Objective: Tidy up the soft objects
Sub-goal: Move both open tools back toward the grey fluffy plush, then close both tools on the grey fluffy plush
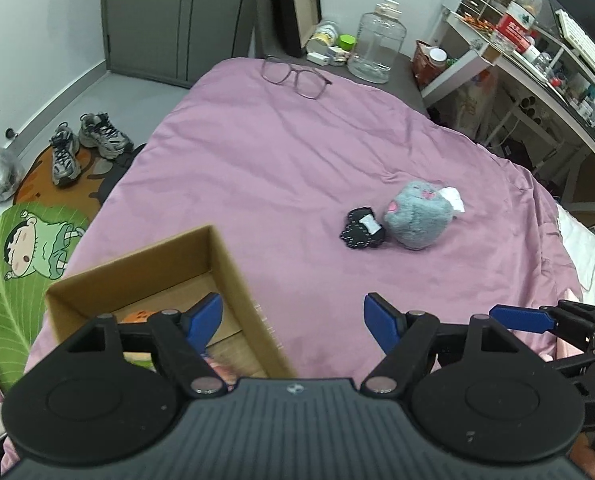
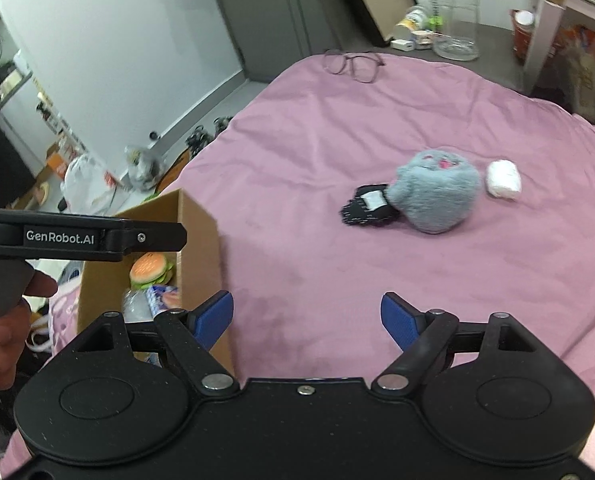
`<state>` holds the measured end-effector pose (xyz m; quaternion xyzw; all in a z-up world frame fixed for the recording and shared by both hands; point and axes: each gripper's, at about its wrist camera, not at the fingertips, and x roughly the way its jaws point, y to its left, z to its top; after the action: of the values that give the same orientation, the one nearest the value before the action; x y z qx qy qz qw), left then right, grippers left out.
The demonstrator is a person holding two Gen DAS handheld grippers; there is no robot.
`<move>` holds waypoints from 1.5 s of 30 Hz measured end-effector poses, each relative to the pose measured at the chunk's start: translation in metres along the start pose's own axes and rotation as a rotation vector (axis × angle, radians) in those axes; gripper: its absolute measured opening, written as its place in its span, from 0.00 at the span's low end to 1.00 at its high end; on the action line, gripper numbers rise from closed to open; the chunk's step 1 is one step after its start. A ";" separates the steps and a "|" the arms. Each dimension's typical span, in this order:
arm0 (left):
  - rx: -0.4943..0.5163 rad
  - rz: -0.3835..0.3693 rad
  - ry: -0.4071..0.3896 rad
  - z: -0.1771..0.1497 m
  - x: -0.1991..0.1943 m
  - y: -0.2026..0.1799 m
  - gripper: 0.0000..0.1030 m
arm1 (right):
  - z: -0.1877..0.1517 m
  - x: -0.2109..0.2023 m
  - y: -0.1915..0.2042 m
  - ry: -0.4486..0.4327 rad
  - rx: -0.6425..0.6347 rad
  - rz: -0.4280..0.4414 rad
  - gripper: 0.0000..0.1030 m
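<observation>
A grey plush toy (image 1: 419,216) lies on the pink bedspread (image 1: 257,152), with a small black soft item (image 1: 362,229) touching its left side. The right wrist view shows the plush (image 2: 437,196), the black item (image 2: 367,205) and a white soft roll (image 2: 504,179) to its right. An open cardboard box (image 1: 225,264) stands at the bed's near left and holds a burger plush (image 2: 150,271) and a packet (image 2: 163,298). My left gripper (image 1: 293,320) is open and empty, its left finger over the box. My right gripper (image 2: 308,320) is open and empty, above the bedspread.
Eyeglasses (image 1: 295,76) lie at the bed's far edge. A clear jar (image 1: 377,42) and small items stand on a grey surface behind. Sneakers (image 1: 85,144) and mats lie on the floor to the left. A cluttered desk (image 1: 537,60) stands at the right.
</observation>
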<state>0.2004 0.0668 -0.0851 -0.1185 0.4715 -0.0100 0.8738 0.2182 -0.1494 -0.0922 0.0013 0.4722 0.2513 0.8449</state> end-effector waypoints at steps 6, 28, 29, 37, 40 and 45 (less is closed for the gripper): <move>0.002 -0.012 0.016 0.010 0.015 -0.023 0.74 | 0.003 -0.004 -0.032 -0.033 0.060 0.003 0.78; 0.055 0.023 0.041 0.063 0.095 -0.100 0.74 | 0.040 0.035 -0.150 -0.043 0.258 0.006 0.63; 0.053 0.021 0.043 0.065 0.098 -0.102 0.74 | 0.041 0.038 -0.153 -0.036 0.265 0.004 0.63; 0.054 0.027 0.045 0.084 0.122 -0.117 0.71 | 0.056 0.051 -0.173 -0.049 0.312 0.002 0.57; 0.057 0.025 0.038 0.090 0.130 -0.121 0.71 | 0.063 0.055 -0.177 -0.062 0.336 0.007 0.57; 0.054 0.002 0.041 0.098 0.145 -0.126 0.66 | 0.073 0.067 -0.185 -0.073 0.382 0.004 0.57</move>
<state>0.3742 -0.0551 -0.1250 -0.0939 0.4889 -0.0242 0.8669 0.3833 -0.2654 -0.1498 0.1715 0.4803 0.1586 0.8454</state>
